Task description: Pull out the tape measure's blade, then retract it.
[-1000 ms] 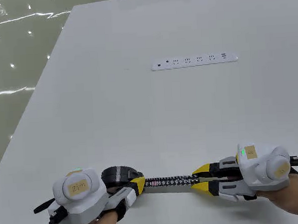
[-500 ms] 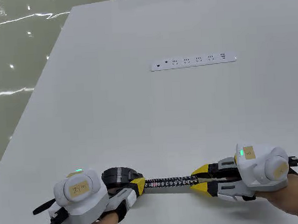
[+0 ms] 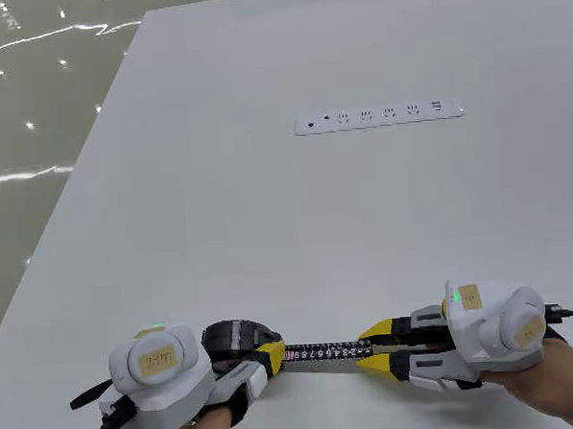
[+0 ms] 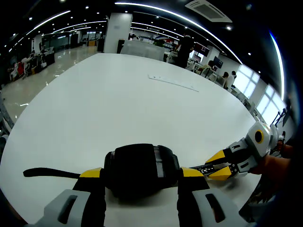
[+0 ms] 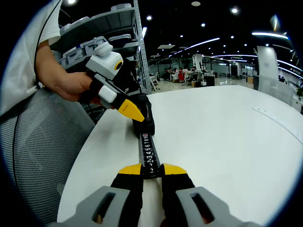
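Observation:
A black tape measure case (image 3: 233, 338) (image 4: 141, 169) (image 5: 144, 116) rests on the white table near its front edge. My left gripper (image 3: 262, 356) (image 4: 142, 174) is shut on the case, its yellow-tipped jaws on either side. A short length of black numbered blade (image 3: 324, 352) (image 5: 147, 155) (image 4: 198, 167) runs right from the case. My right gripper (image 3: 374, 344) (image 5: 151, 170) is shut on the blade's free end, jaws pinched flat over it.
A white power strip (image 3: 378, 115) (image 4: 173, 82) (image 5: 276, 118) lies across the middle of the table (image 3: 296, 214), well beyond the grippers. The table's left edge drops to a glossy floor (image 3: 31, 103). A person's hands hold both grippers at the front edge.
The right gripper has moved left toward the case, so the exposed blade is shorter. The left gripper and case stay about where they were; the view has shifted slightly.

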`<state>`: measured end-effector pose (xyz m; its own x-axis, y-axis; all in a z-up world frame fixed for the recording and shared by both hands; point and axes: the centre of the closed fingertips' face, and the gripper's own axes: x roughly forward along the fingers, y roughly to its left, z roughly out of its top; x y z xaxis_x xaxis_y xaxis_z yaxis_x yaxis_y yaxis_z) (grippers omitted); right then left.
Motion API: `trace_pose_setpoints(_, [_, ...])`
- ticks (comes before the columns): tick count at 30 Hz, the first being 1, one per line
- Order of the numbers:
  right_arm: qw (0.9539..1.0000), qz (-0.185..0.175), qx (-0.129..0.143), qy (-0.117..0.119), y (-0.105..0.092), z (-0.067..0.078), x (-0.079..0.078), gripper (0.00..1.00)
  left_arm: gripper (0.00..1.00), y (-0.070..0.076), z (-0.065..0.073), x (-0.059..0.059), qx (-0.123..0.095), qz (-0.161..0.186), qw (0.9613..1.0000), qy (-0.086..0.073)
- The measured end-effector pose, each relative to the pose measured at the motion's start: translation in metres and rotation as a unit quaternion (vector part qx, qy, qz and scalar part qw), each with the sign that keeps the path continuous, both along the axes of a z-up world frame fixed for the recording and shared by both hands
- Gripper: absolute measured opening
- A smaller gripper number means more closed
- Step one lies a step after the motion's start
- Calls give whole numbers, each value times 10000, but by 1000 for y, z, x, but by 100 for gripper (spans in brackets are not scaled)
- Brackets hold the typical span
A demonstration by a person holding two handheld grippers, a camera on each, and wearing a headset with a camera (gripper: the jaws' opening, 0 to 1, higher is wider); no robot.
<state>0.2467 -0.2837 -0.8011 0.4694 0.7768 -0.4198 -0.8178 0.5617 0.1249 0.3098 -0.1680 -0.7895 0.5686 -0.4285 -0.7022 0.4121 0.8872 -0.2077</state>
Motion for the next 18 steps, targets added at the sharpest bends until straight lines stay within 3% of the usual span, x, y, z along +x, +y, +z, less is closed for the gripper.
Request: trace_pose_setpoints(18, [9999, -11, 154, -4, 26, 1, 12, 12, 57, 0, 1, 0, -141, -10, 9999, 43])
